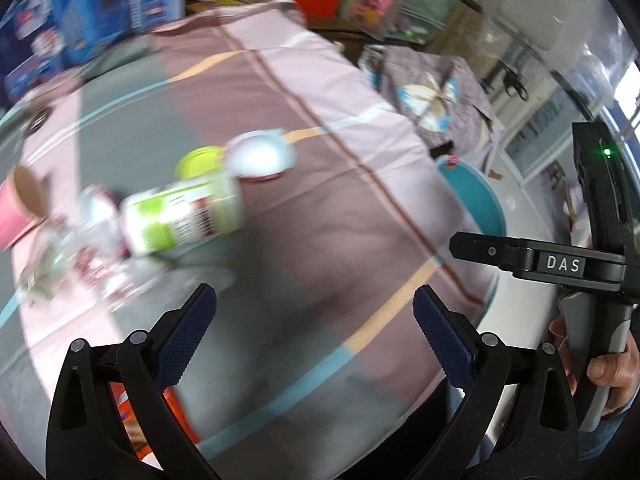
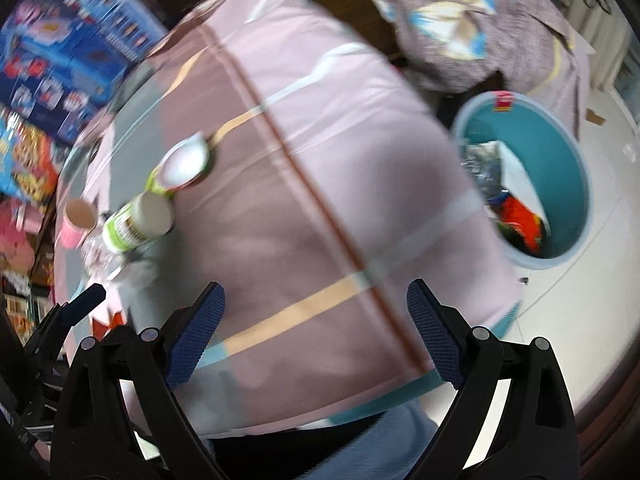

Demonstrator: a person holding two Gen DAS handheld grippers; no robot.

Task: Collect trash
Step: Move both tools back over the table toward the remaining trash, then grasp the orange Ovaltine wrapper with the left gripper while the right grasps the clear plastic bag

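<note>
A green-and-white bottle (image 1: 182,216) lies on its side on the glass-topped table, also in the right wrist view (image 2: 134,224). Behind it sit a white cup (image 1: 260,156) (image 2: 186,162) and a lime-green lid (image 1: 200,162). A pink paper cup (image 1: 20,208) (image 2: 76,222) and crumpled clear plastic (image 1: 80,256) lie at the left. A teal bin (image 2: 528,176) with wrappers inside stands on the floor right of the table; its rim shows in the left wrist view (image 1: 476,196). My left gripper (image 1: 314,332) is open and empty above the table. My right gripper (image 2: 316,328) is open and empty.
The round table carries a pink, brown and grey striped cloth (image 2: 304,168). Blue printed boxes (image 1: 80,12) (image 2: 68,48) stand at the back left. A cloth-covered seat (image 1: 436,96) (image 2: 472,28) is behind the bin. The right gripper's body (image 1: 560,264) shows at the right.
</note>
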